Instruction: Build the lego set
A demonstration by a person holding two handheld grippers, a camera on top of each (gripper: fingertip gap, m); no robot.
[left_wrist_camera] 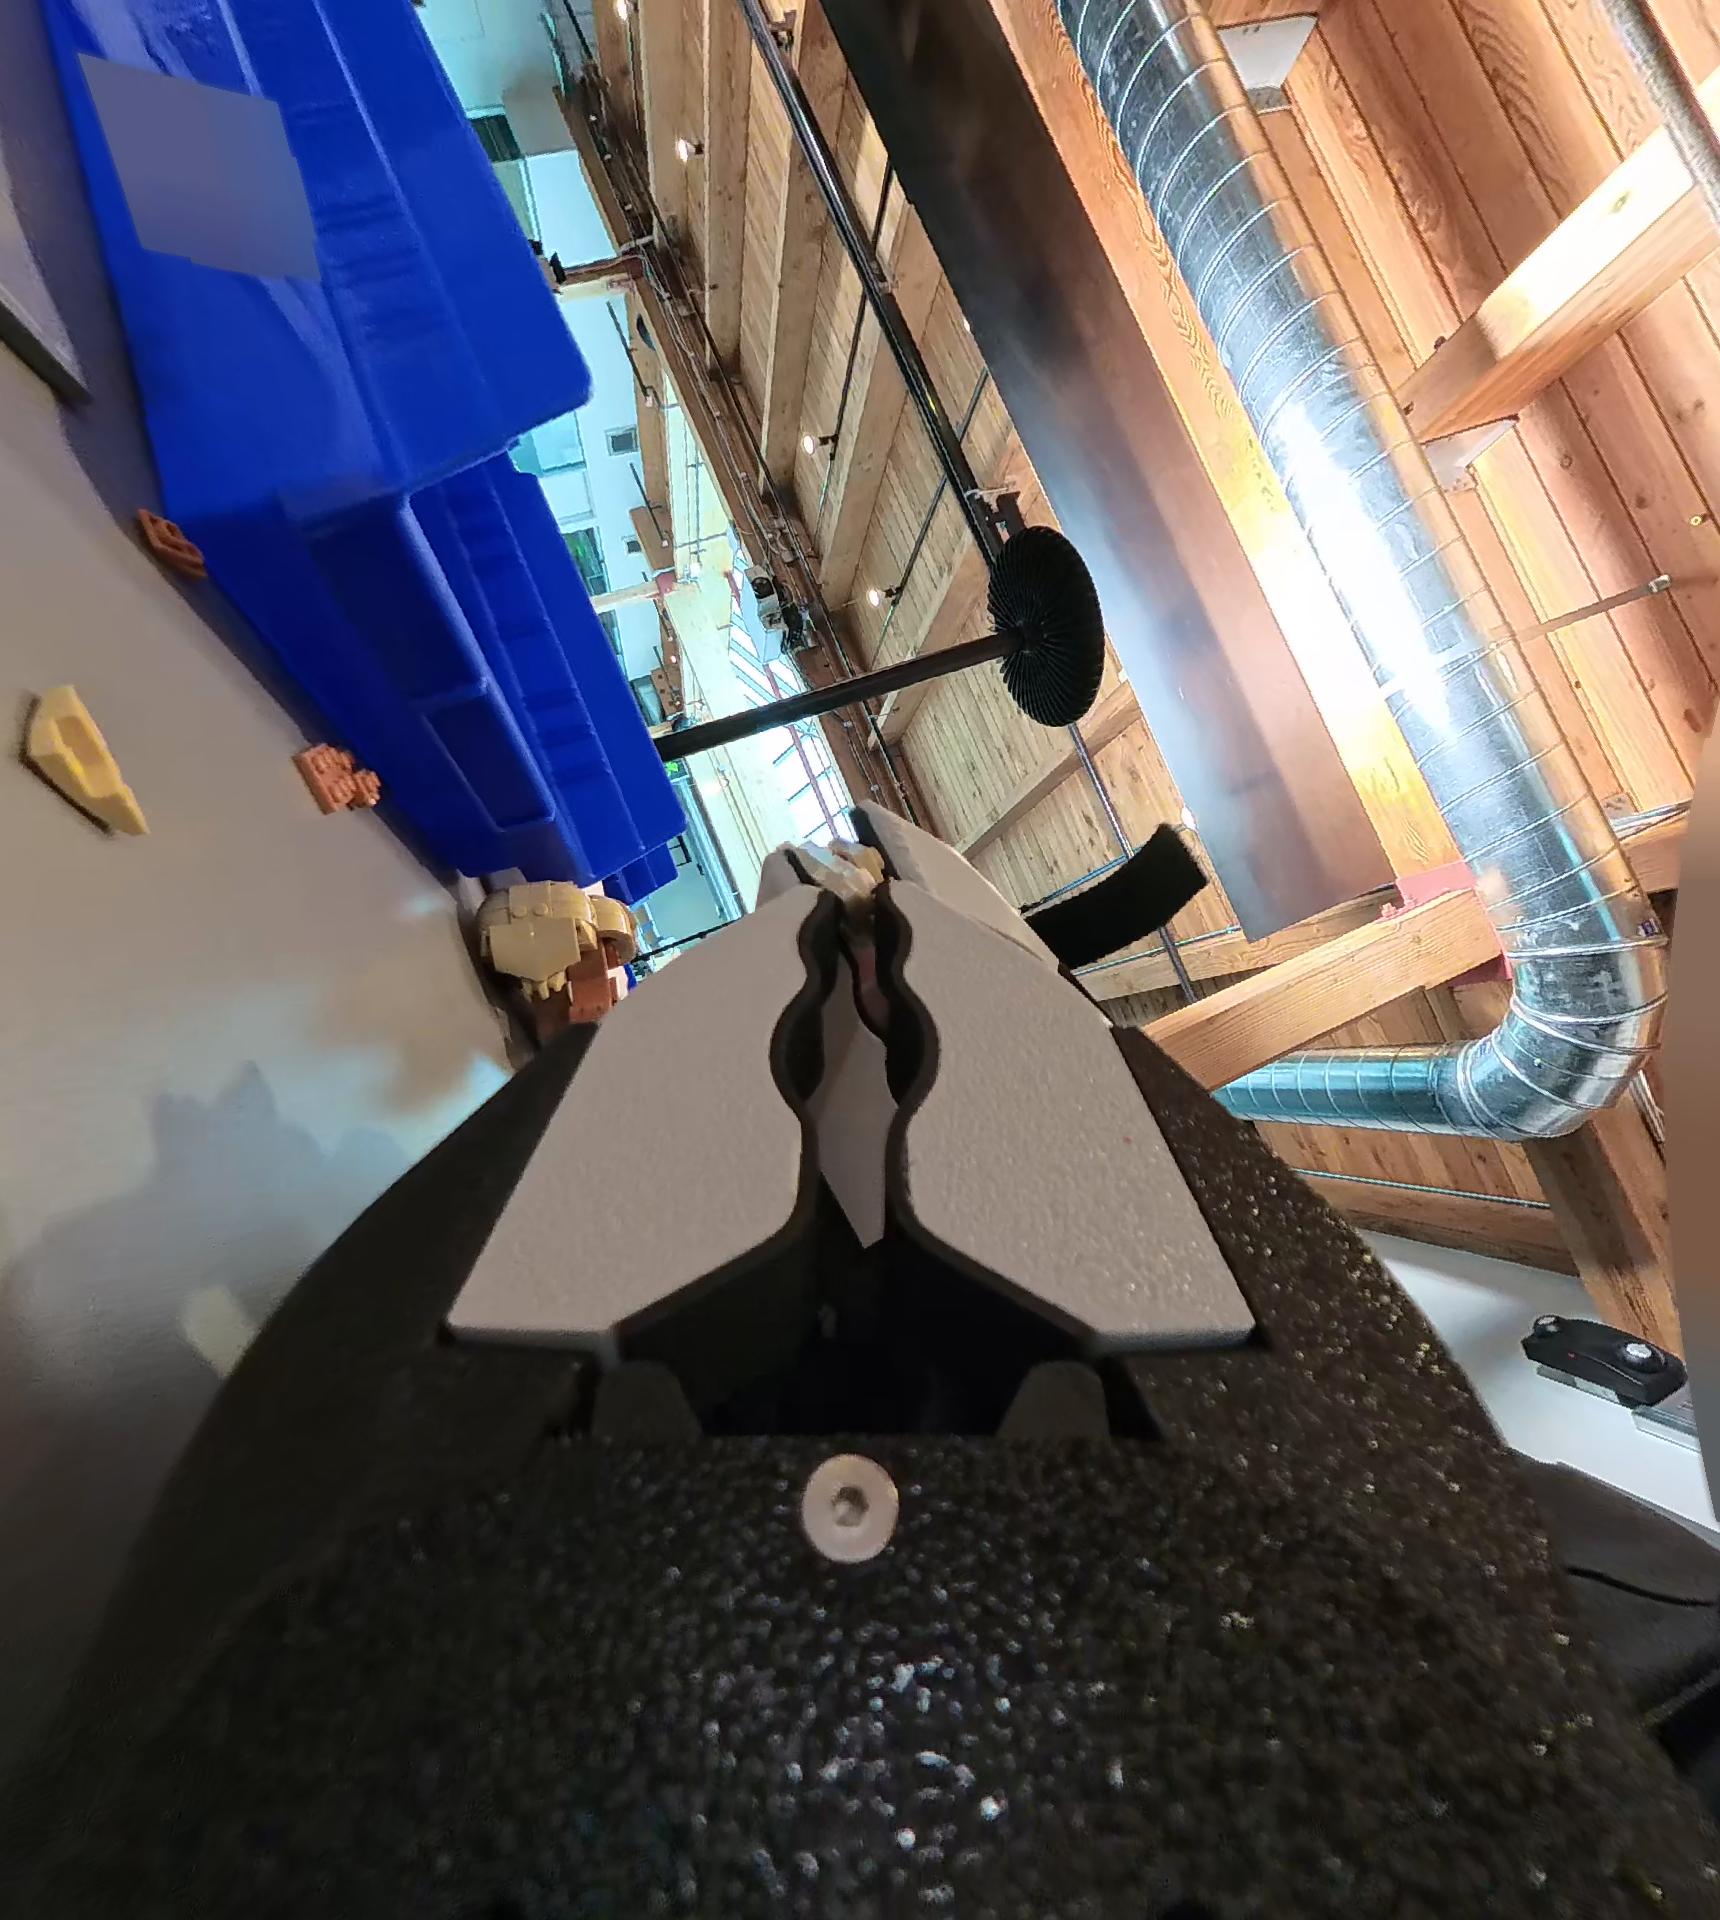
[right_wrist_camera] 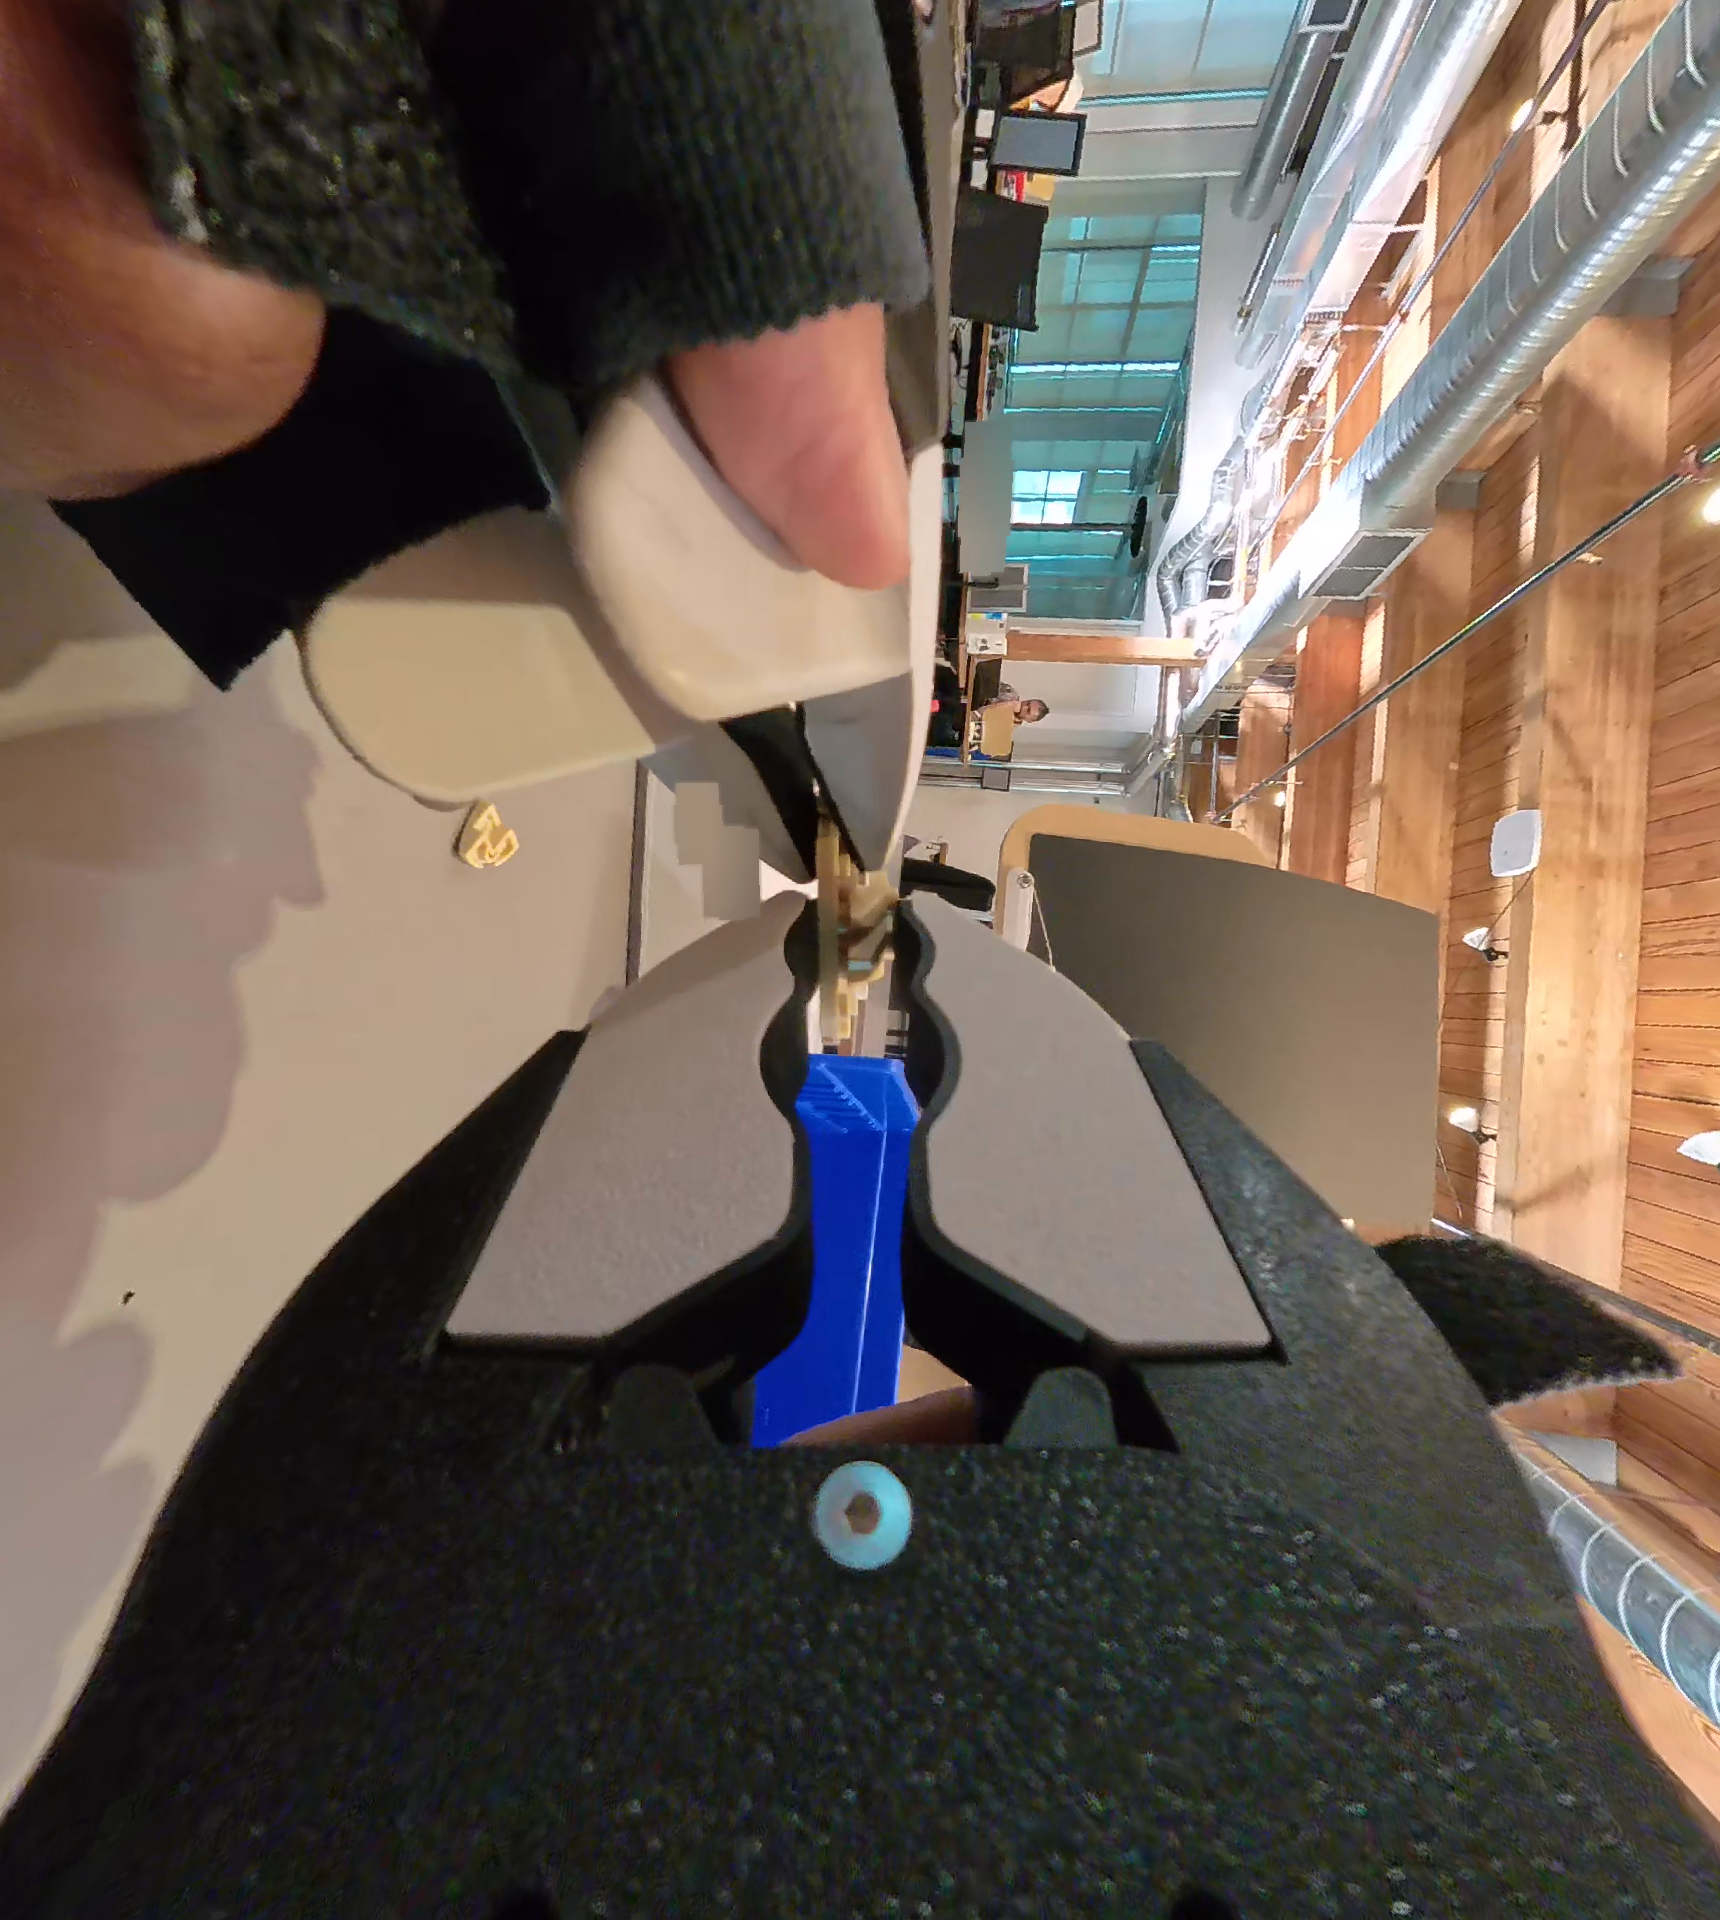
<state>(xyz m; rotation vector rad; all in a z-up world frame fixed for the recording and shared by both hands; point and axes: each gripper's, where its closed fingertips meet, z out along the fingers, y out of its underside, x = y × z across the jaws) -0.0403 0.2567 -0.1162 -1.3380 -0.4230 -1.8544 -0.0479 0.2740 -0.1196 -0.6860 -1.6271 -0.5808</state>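
Both grippers meet tip to tip above the grey table (left_wrist_camera: 56, 1039). My left gripper (left_wrist_camera: 851, 909) is shut on a small tan lego assembly (left_wrist_camera: 835, 864) that sticks out at its tips. My right gripper (right_wrist_camera: 848, 935) is shut on the same tan assembly (right_wrist_camera: 840, 914) from the opposite side. In the right wrist view the left gripper (right_wrist_camera: 840, 842) comes in from the top, held by a hand (right_wrist_camera: 794, 457) in a black fingerless glove. In the left wrist view the right gripper's grey fingers (left_wrist_camera: 923, 862) show just beyond my own. How the pieces join is hidden by the fingers.
Blue bins (left_wrist_camera: 347, 343) stand on the table. Loose pieces lie near them: a tan sloped piece (left_wrist_camera: 82, 758), two small brown pieces (left_wrist_camera: 170, 535) (left_wrist_camera: 336, 779), and a tan and brown sub-assembly (left_wrist_camera: 555, 935). Another tan piece (right_wrist_camera: 487, 836) lies on the table (right_wrist_camera: 212, 1039). Less than 4 cm separates the two grippers' tips.
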